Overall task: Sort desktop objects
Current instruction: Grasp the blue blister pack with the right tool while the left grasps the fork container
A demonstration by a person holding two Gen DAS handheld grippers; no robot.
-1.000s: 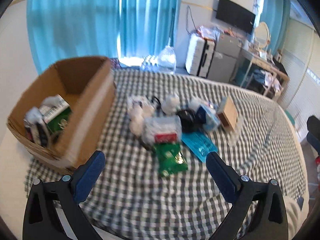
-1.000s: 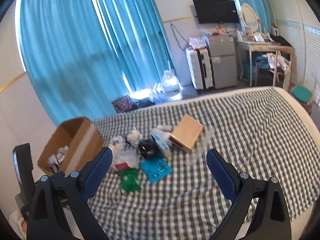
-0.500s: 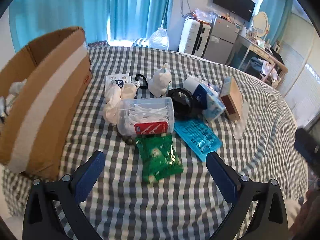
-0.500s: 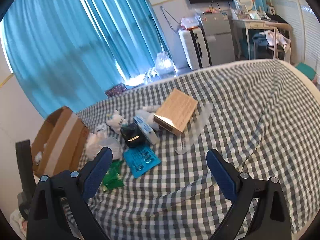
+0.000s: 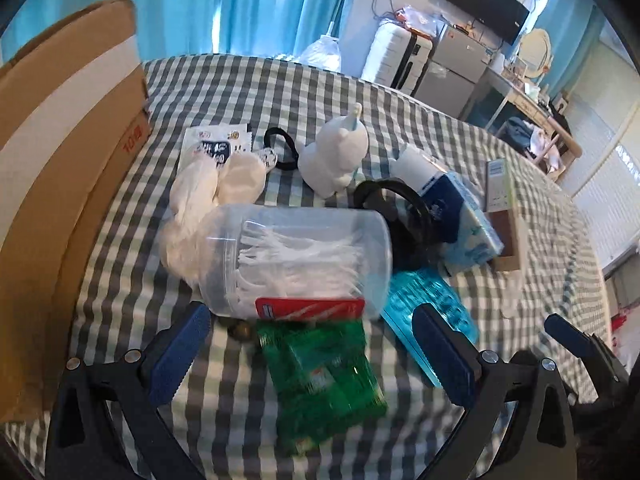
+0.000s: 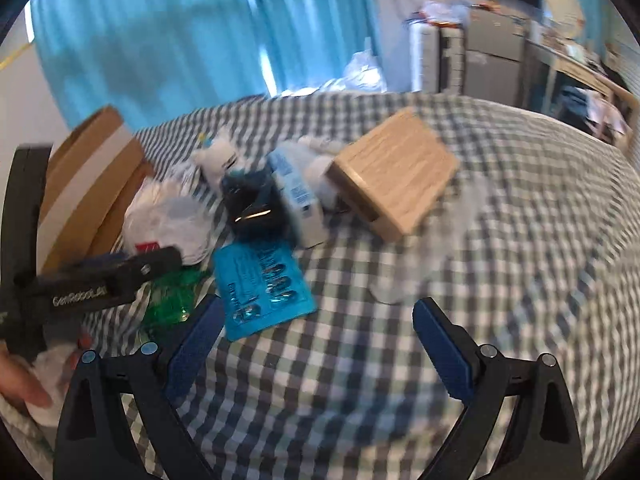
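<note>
Left wrist: checked cloth (image 5: 280,92) carries clutter beside a box (image 5: 60,160); blue curtains (image 5: 240,4) behind. Both claws, left (image 5: 308,352) and right (image 6: 316,344), gape, released.

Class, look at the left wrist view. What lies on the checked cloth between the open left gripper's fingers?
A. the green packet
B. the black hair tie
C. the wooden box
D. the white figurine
A: the green packet lies between the blue pads of the left gripper, just below the clear jar.

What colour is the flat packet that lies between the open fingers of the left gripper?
Green packet, clearest in the left wrist view.
</note>
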